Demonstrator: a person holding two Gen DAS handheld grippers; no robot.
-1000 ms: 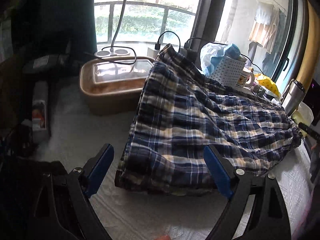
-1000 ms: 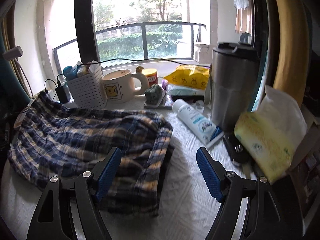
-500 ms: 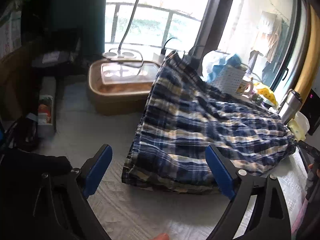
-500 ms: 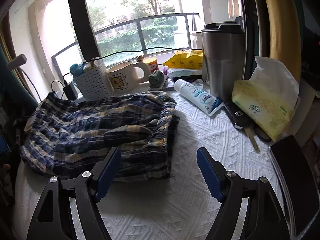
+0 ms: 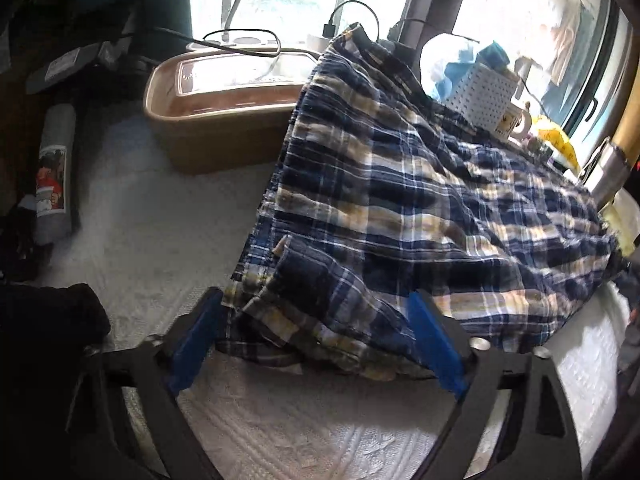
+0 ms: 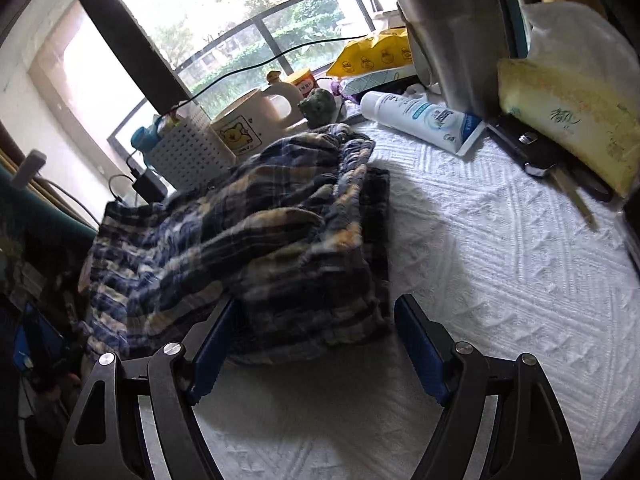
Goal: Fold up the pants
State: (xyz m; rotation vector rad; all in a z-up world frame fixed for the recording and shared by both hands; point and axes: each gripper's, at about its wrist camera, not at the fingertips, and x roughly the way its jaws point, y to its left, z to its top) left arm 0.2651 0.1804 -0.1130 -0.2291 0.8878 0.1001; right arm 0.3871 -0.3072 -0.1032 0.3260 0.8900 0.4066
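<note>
The blue, white and tan plaid pants [image 5: 400, 208] lie in a rumpled, folded heap on the white textured table cover [image 5: 280, 420]. My left gripper [image 5: 316, 340] is open, its blue fingers straddling the near left corner of the cloth at table level. The pants also show in the right wrist view [image 6: 260, 240]. My right gripper [image 6: 316, 344] is open, its fingers straddling the near right corner of the pants, low over the cover [image 6: 500, 280].
A brown tub [image 5: 224, 120] sits behind the pants on the left. At the back stand a white basket [image 6: 188, 152], a mug [image 6: 248, 124], a steel tumbler [image 6: 452, 28], a lotion tube [image 6: 424, 120], a tissue pack [image 6: 568, 112] and a key [image 6: 544, 160].
Both grippers have moved forward and down from a higher, pulled-back position. Each now has a near corner of the pants between its open fingers.
</note>
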